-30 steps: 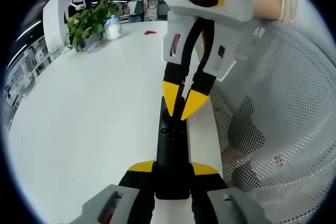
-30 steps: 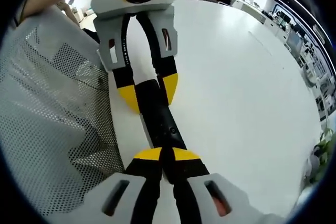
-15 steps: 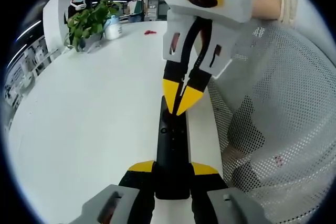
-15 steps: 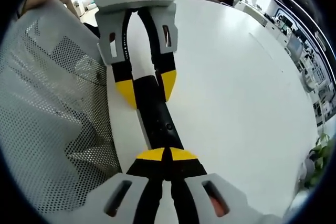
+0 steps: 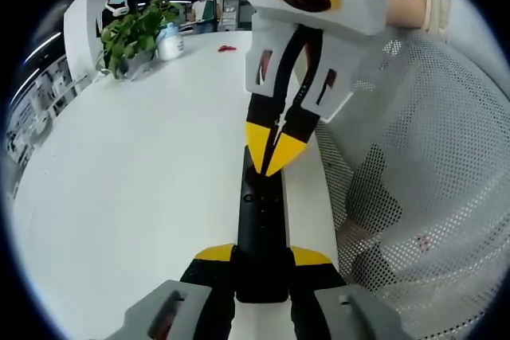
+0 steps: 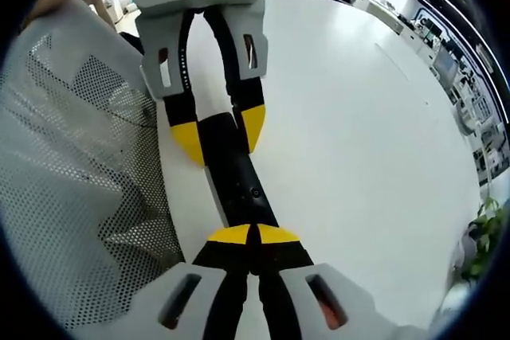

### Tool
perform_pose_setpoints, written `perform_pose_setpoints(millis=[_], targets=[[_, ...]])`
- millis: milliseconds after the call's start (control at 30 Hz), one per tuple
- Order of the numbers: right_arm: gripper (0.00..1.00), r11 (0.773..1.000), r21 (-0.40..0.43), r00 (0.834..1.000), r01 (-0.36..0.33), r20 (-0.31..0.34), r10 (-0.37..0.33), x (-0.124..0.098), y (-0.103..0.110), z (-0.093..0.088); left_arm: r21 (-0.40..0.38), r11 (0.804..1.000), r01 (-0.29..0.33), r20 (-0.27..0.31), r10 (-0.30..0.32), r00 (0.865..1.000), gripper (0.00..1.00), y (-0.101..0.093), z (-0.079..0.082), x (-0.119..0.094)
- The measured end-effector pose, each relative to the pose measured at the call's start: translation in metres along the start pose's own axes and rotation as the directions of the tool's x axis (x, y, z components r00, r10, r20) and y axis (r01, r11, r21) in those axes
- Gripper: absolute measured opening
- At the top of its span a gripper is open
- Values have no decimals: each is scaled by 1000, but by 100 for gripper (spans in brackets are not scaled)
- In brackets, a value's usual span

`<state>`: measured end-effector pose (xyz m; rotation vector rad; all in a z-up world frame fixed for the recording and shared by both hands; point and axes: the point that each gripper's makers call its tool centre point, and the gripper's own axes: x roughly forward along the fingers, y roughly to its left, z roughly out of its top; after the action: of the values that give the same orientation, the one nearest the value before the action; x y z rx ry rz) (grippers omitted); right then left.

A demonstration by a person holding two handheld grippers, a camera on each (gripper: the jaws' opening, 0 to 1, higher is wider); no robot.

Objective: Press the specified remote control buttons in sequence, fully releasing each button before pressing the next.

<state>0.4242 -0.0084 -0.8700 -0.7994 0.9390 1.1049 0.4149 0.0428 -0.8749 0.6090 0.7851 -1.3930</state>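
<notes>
Now the slim black remote control is lying along the white worktop close to its near edge, beside a perforated white mesh chair back. The left gripper is pinching one end of it between yellow-tipped jaws, while the right gripper, jaws pressed together, is touching its tips to the remote's face (matte, narrow, rectangular). Wide smooth worktop is stretching open beyond, toward a leafy potted plant.

The left gripper has its fingers clamped either side of a black bar. The right gripper points at it, yellow fingertips pressed together.
</notes>
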Motion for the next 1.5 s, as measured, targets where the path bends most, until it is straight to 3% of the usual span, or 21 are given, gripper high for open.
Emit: perform_pose_setpoints(millis=[233,433,633,933,1500], targets=[[0,1000,27,1000,0,16,-1,0,-1,0,1,1000,-1,-2,1,1000,24,0,0,0],[0,992,120,998,-32,65,24,-1,-2,0,-2,1000,-3,0,3,1000,25,0,0,0],[0,987,155,995,-51,92,37,-2,-2,0,0,1000,-8,-2,8,1000,25,0,0,0],[0,989,137,993,-58,106,44,-2,-1,0,3,1000,-7,-5,7,1000,25,0,0,0],[0,996,84,997,-40,71,34,-5,-2,-5,2,1000,-8,-5,8,1000,25,0,0,0]])
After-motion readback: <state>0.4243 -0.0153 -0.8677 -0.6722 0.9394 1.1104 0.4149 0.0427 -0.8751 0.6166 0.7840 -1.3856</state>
